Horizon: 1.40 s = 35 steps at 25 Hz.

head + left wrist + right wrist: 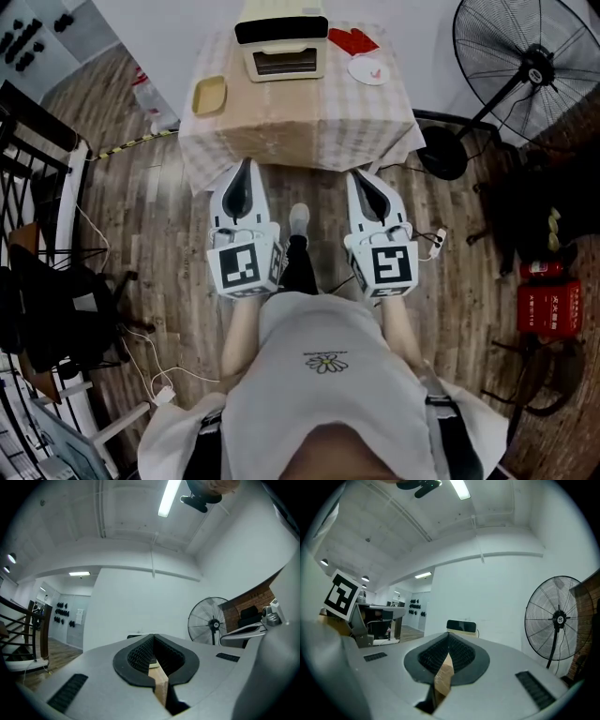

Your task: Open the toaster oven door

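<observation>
- The surface [300,131] is a small table under a pale checked cloth. The toaster oven [283,49] stands at its far edge, cream with a black top, and its door is shut.
- Left of the toaster oven, nearer the cloth's corner, lies a yellow tray [209,96]. To the oven's right are a red item [353,40] and, a little nearer the person, a white round plate [367,71].
- Well to the right of the toaster oven a black pedestal fan [525,70] stands on the wood-plank floor [169,216]. Far nearer than the oven and off to its right sits a red box [548,307].
- To the left of the toaster oven and nearer the person, a dark railing [28,178] lines the room's edge, and a white cable [141,361] trails on the floor.
- The left tool [153,654] has its jaws pressed together with nothing between them. It is held well short of the toaster oven, off the near edge of the surface.
- The right tool [447,649] is likewise closed and empty, held level with the left one and equally far from the toaster oven.
- In the right gripper view only the oven's black top shows above the jaws. In the left gripper view the jaws hide nearly all of it.
- The red item is partly cut off by the cloth's far edge and too small to identify.
- The person's torso fills the bottom of the head view, and one shoe [299,220] shows between the tools.
</observation>
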Each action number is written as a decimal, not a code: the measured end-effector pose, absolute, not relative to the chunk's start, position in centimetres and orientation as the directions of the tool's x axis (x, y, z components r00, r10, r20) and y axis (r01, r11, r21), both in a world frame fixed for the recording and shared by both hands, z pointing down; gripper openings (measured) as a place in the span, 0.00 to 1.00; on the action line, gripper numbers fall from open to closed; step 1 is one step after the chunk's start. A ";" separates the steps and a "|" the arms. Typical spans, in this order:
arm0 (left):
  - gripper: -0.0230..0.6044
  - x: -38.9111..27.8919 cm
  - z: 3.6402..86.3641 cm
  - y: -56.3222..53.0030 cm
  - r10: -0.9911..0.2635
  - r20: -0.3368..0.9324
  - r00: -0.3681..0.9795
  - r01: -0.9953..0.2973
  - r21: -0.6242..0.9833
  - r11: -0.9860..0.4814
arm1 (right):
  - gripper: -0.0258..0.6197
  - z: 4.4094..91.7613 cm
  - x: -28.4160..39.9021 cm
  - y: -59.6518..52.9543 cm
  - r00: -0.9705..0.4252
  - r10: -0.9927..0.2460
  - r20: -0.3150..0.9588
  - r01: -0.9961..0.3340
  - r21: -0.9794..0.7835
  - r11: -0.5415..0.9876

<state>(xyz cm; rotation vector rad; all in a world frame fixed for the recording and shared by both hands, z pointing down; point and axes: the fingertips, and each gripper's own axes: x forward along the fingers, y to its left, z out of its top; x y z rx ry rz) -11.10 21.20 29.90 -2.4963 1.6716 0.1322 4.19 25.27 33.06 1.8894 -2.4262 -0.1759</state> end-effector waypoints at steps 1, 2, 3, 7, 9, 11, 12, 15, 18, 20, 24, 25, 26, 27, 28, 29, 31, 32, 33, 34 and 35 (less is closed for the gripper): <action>0.06 -10.9 29.8 20.5 -0.911 -0.151 0.384 -0.923 -0.064 -0.378 | 0.05 33.0 4.4 24.5 -0.244 -0.969 -0.025 -0.962 0.129 0.239; 0.06 -10.8 29.7 19.8 -0.909 -0.154 0.387 -0.922 -0.066 -0.381 | 0.05 32.9 4.5 23.8 -0.241 -0.970 -0.028 -0.963 0.130 0.236; 0.06 -10.7 29.7 19.0 -0.907 -0.153 0.392 -0.920 -0.068 -0.386 | 0.05 32.9 4.6 23.1 -0.238 -0.971 -0.031 -0.964 0.132 0.232; 0.06 -9.8 29.7 14.9 -0.896 -0.139 0.423 -0.906 -0.064 -0.418 | 0.05 32.2 5.2 18.8 -0.214 -0.976 -0.035 -0.968 0.145 0.207; 0.06 -9.4 29.8 12.4 -0.892 -0.140 0.430 -0.903 -0.054 -0.427 | 0.05 32.2 5.4 16.0 -0.217 -0.976 -0.034 -0.967 0.147 0.210; 0.06 -9.0 29.7 9.6 -0.890 -0.146 0.433 -0.901 -0.041 -0.432 | 0.05 32.4 5.5 13.0 -0.236 -0.971 -0.039 -0.962 0.149 0.228; 0.06 -8.9 29.6 8.0 -0.889 -0.149 0.432 -0.901 -0.034 -0.432 | 0.05 32.4 5.6 11.3 -0.246 -0.968 -0.042 -0.960 0.151 0.237; 0.06 -8.8 29.1 3.1 -0.889 -0.150 0.432 -0.901 -0.021 -0.434 | 0.05 31.9 5.5 6.2 -0.260 -0.965 -0.040 -0.955 0.159 0.251; 0.06 -8.9 28.4 -2.1 -0.892 -0.151 0.426 -0.903 -0.017 -0.428 | 0.05 31.2 5.3 1.1 -0.263 -0.965 -0.021 -0.953 0.164 0.256; 0.06 -8.9 27.7 -5.7 -0.894 -0.158 0.420 -0.906 -0.014 -0.424 | 0.05 30.9 5.3 -2.3 -0.265 -0.964 -0.013 -0.952 0.160 0.259; 0.06 -8.5 26.4 -12.5 -0.889 -0.163 0.428 -0.903 -0.042 -0.427 | 0.05 29.9 5.7 -8.8 -0.252 -0.968 -0.010 -0.957 0.151 0.248; 0.06 -8.4 26.1 -13.9 -0.887 -0.168 0.430 -0.902 -0.043 -0.429 | 0.05 29.6 5.8 -10.1 -0.250 -0.968 -0.016 -0.958 0.150 0.245; 0.06 -8.2 26.0 -15.1 -0.885 -0.173 0.433 -0.901 -0.042 -0.433 | 0.05 29.3 6.0 -11.3 -0.247 -0.969 -0.023 -0.959 0.149 0.241; 0.06 -8.0 25.9 -16.2 -0.882 -0.176 0.438 -0.898 -0.039 -0.438 | 0.05 29.2 6.1 -12.4 -0.241 -0.970 -0.030 -0.961 0.147 0.234; 0.06 -7.8 25.9 -17.2 -0.879 -0.177 0.443 -0.895 -0.036 -0.444 | 0.05 29.0 6.3 -13.3 -0.233 -0.972 -0.032 -0.963 0.145 0.226; 0.06 -7.6 25.9 -18.1 -0.876 -0.174 0.449 -0.892 -0.034 -0.451 | 0.05 28.9 6.4 -14.2 -0.222 -0.974 -0.030 -0.966 0.143 0.216; 0.06 -6.9 25.9 -19.3 -0.872 -0.168 0.460 -0.887 -0.034 -0.461 | 0.05 28.8 6.8 -15.6 -0.209 -0.978 -0.027 -0.969 0.138 0.204; 0.06 -6.6 26.0 -19.7 -0.870 -0.166 0.463 -0.885 -0.034 -0.465 | 0.05 28.7 7.0 -16.1 -0.207 -0.978 -0.026 -0.970 0.134 0.202; 0.06 -6.3 26.0 -19.9 -0.870 -0.166 0.464 -0.884 -0.030 -0.466 | 0.05 28.6 7.1 -16.6 -0.207 -0.978 -0.026 -0.971 0.131 0.202; 0.06 -6.0 26.0 -20.2 -0.871 -0.164 0.464 -0.884 -0.026 -0.466 | 0.05 28.6 7.2 -17.0 -0.210 -0.977 -0.026 -0.970 0.130 0.205; 0.06 -5.9 26.1 -20.5 -0.872 -0.160 0.464 -0.885 -0.027 -0.466 | 0.05 28.5 7.3 -17.4 -0.215 -0.976 -0.027 -0.969 0.130 0.210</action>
